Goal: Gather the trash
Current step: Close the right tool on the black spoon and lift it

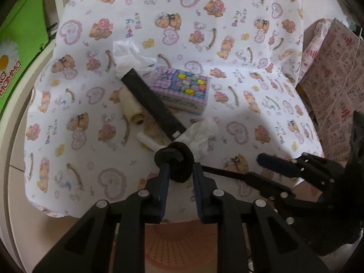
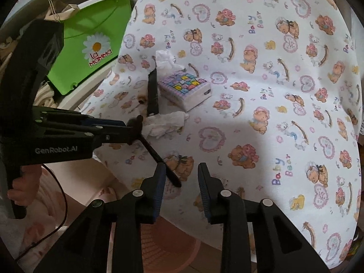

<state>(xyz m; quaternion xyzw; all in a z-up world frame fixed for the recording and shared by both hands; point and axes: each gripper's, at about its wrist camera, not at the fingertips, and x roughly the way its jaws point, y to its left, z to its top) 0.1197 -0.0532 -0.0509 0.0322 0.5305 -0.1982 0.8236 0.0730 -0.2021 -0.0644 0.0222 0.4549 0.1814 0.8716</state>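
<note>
The left gripper has its jaws closed on a black ring-headed tool. Its handle extends toward the right gripper, whose jaws stand parted and hold nothing. A crumpled tissue lies on the table just beyond the ring. A tissue pack lies farther beyond.

Colours and patterns, table scene

White tablecloth printed with brown bears, pink hearts, purple lettering. Tissue pack: lilac gingham, multicoloured squares. 2 crumpled white tissues. Black flat bar. Far left, green tub, white daisy. Near, pink basket.
</note>
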